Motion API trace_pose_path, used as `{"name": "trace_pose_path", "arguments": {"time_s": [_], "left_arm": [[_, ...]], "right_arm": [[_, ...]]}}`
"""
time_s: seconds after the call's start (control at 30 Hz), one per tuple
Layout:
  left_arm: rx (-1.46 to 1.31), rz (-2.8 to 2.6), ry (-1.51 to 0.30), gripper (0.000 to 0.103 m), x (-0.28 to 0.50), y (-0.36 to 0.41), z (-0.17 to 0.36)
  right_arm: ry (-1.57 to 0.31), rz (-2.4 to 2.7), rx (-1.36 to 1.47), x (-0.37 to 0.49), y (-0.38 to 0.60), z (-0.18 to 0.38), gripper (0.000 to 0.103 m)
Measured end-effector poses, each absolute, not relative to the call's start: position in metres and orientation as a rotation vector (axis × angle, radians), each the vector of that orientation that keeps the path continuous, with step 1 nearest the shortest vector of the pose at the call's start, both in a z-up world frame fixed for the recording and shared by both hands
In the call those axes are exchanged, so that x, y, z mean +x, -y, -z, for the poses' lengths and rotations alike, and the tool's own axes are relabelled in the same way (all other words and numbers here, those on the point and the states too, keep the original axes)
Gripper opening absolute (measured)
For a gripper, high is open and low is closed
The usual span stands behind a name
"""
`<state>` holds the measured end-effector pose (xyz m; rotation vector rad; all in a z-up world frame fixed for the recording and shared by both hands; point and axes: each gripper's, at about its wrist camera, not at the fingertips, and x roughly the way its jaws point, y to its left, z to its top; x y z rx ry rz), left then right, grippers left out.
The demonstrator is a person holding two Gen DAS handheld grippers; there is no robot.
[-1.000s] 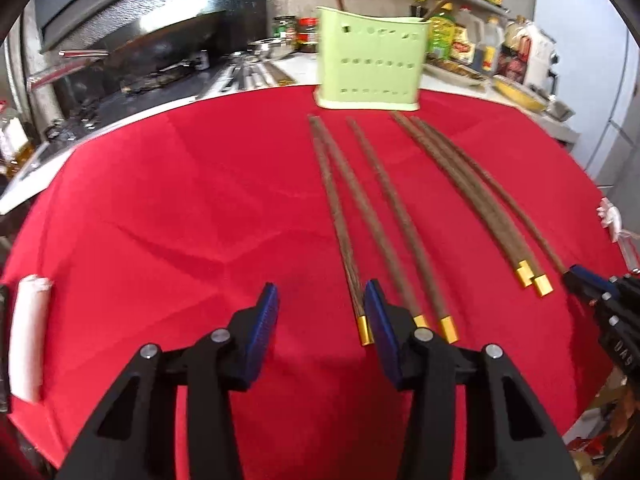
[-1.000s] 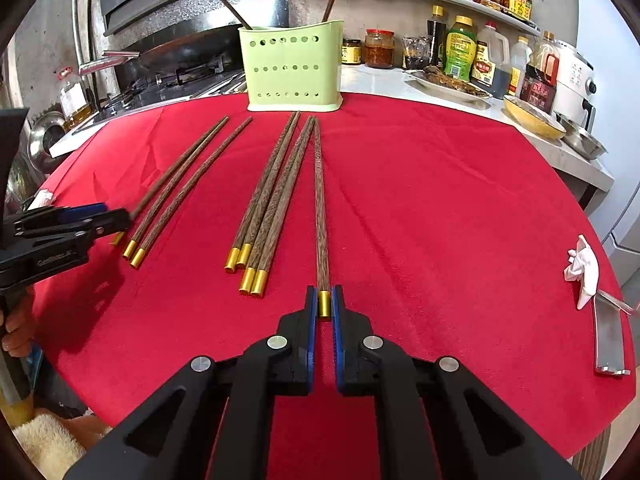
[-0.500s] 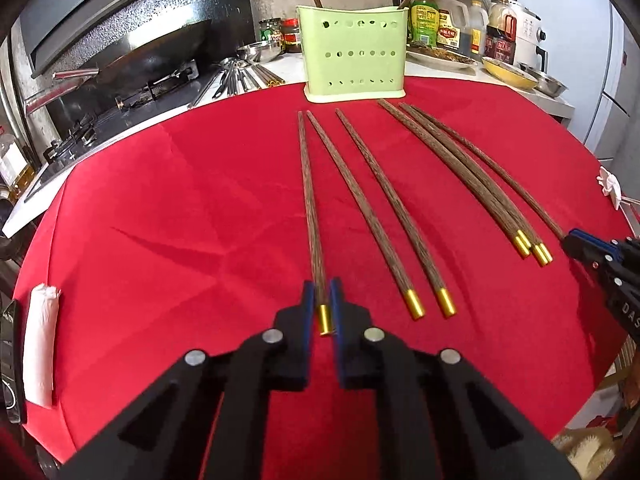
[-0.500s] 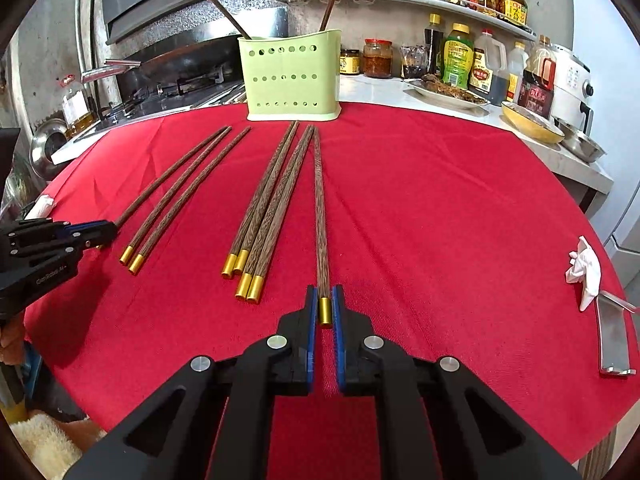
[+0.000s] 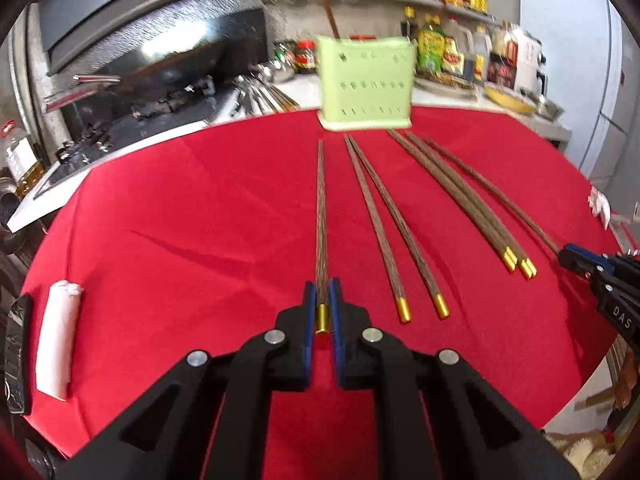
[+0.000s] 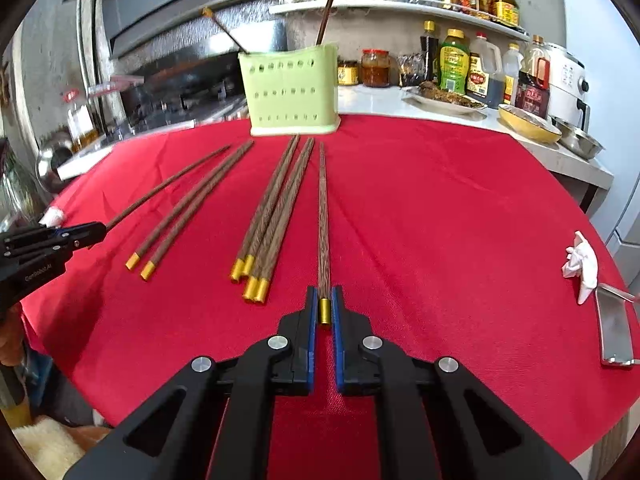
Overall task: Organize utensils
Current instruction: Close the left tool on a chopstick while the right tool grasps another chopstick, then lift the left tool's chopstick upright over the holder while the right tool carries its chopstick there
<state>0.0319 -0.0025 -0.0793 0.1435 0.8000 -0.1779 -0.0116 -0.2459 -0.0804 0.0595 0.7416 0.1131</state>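
**chopsticks on red table: both tongs clamped, left newly so**

- left tongs (image 5: 321,300): clamped on the gold-capped end of the leftmost chopstick (image 5: 321,216). a second ago the jaws stood apart over the cloth with nothing between them; they have since closed onto this stick. its far tip points toward the green holder. whether it is clear of the cloth cannot be told.
- right tongs (image 6: 324,304): clamped on the gold end of the rightmost chopstick (image 6: 323,220), as in the earlier frames; stick position unchanged.
- loose pair (image 5: 396,232): two chopsticks lying on the cloth just right of the left-held stick, gold ends toward the camera. unmoved.
- loose bundle (image 6: 272,216): four chopsticks lying together, just left of the right-held stick. unmoved.
- green holder (image 6: 290,88): perforated plastic, upright at the far edge of the table (image 6: 440,220), with two chopsticks already standing in it.
- red cloth: covers the table.
- crumpled white tissue (image 6: 580,264): near the right edge, beside a metal piece (image 6: 614,328).
- white roll (image 5: 58,336): at the left edge.
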Motion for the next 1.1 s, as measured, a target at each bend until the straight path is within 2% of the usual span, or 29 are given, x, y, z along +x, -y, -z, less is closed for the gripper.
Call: {"name": "trace_pose_path", "arguments": {"time_s": [0.73,1.1], "left_arm": [[0.045,0.268,-0.368,0.007,-0.008,-0.017,-0.070],[0.028,0.274,-0.410,0.007,0.022,-0.016,-0.063]], "right_arm": [[-0.322,-0.095,0.033,-0.050,0.254,-0.069,0.007],[-0.308,-0.065,0.010,-0.017,0.262,-0.085,0.007]]}}
